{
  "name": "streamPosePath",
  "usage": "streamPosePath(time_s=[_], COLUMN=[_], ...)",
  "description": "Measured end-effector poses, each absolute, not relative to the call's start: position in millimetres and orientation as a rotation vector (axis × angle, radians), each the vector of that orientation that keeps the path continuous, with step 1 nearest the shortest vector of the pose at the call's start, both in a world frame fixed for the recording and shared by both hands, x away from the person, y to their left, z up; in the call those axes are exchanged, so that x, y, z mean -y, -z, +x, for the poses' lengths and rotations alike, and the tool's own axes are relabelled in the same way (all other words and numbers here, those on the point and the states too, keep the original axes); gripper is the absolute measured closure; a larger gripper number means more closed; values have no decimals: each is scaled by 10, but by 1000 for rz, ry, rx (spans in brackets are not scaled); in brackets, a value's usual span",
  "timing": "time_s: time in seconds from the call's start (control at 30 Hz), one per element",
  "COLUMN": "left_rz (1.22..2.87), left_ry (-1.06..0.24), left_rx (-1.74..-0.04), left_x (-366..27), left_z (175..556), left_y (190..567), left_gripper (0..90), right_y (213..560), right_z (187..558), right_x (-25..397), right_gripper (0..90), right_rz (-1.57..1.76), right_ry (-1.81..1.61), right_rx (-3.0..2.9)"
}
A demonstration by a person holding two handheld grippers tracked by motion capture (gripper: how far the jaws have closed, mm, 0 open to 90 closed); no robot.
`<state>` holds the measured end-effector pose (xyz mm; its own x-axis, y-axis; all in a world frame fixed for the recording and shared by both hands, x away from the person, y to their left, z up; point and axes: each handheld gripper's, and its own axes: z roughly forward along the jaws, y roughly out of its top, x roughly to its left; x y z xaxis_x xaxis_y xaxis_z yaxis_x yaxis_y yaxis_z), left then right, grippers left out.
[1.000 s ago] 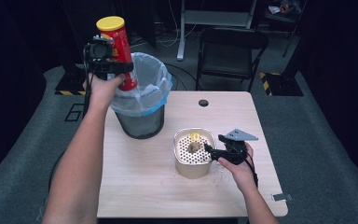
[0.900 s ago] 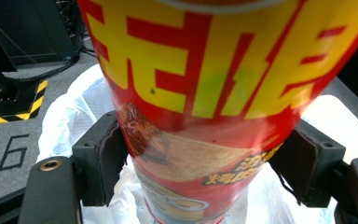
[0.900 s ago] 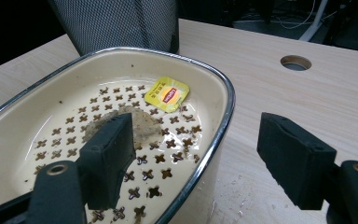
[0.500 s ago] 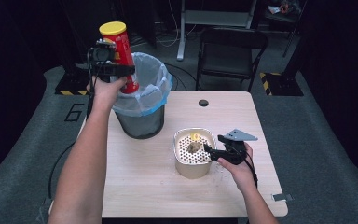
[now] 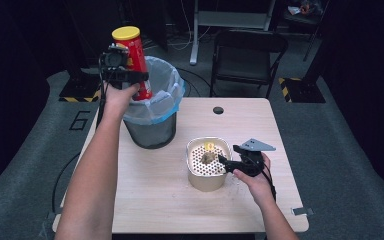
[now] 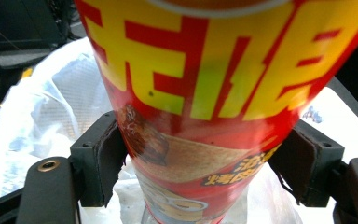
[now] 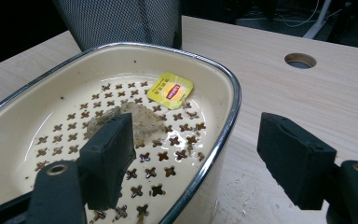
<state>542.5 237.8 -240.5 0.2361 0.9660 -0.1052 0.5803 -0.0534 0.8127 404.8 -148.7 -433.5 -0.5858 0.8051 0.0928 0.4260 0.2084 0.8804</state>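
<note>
A tall red chip can (image 5: pixel 134 61) with a yellow lid is held upright over the near-left rim of a black mesh waste bin (image 5: pixel 152 131). The bin is lined with a pale blue bag (image 5: pixel 166 100). My left gripper (image 5: pixel 132 79) is shut on the can's lower part; up close the can (image 6: pixel 205 93) sits between both pads, with the bag (image 6: pixel 37 107) below. My right gripper (image 5: pixel 226 161) is open, one jaw inside and one outside the rim of a cream perforated tub (image 5: pixel 207 183). In the tub (image 7: pixel 229 107) lie a wet tea bag (image 7: pixel 142 119) and its yellow tag (image 7: pixel 170 91).
The wooden table (image 5: pixel 260 200) has a cable hole (image 5: pixel 218 110) at its back edge. A black folding chair (image 5: pixel 247 55) stands behind the table. The bin's mesh wall (image 7: pixel 121 21) rises just beyond the tub. Crumbs lie on the wood by the tub.
My left gripper has carried the can a little to the right and lower, over the bin's rim. The right gripper and the tub have stayed put.
</note>
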Motion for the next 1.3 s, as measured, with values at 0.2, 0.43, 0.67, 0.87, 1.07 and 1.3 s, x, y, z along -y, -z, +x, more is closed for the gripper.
streamPosePath(time_s=[0.2,0.43,0.67,0.87,1.07,1.3], left_rz=[1743,1729,1730,1741,1765,1785], left_ry=[-686,-647,-637,-624,-629,-612], left_rx=[-1468,-1480,-1452,-1433,-1402,-1353], left_x=[-2381,-2485,-2534,-2526,-2491,-2456], left_z=[5430,5384,5334,5308,5247,5127], left_y=[2443,2448,2405,2392,2343,2278], left_gripper=[150,137,158,174,192,209], right_y=[4339,4336,4339,4342,4343,4346], right_z=[4050,4051,4051,4050,4050,4052], right_x=[1495,1503,1490,1497,1500,1506], right_gripper=[266,266,266,266,266,266], right_rz=[1150,1155,1147,1156,1157,1156], right_ry=[-1340,-1340,-1337,-1337,-1335,-1332], right_rx=[-2100,-2095,-2100,-2096,-2096,-2096])
